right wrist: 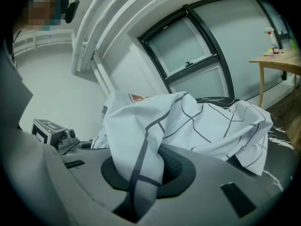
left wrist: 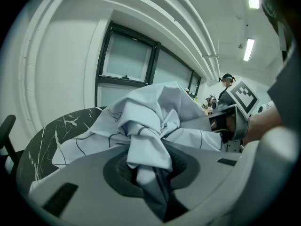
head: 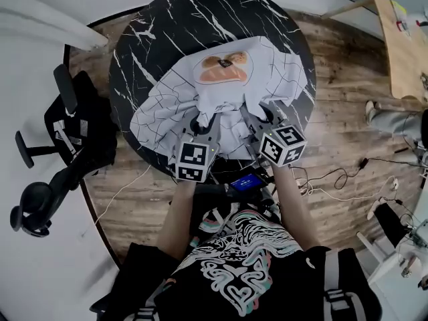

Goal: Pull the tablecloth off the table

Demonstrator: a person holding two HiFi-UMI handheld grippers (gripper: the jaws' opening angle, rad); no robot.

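A white tablecloth (head: 221, 89) with thin dark lines lies crumpled on the round black marble table (head: 167, 25), bunched toward the near edge. An orange and tan patch (head: 224, 69) shows on top of its middle. My left gripper (head: 202, 120) is shut on a twisted bunch of the tablecloth (left wrist: 148, 142) at the near left. My right gripper (head: 262, 116) is shut on a fold of the tablecloth (right wrist: 138, 161) at the near right. The two grippers sit side by side at the table's near edge, and cloth hides the jaws' tips.
A black office chair (head: 60, 152) stands left of the table. Cables (head: 334, 179) trail over the wooden floor at the right. A wooden table (head: 401, 39) is at the far right. Another person's legs (head: 391, 119) show at the right edge.
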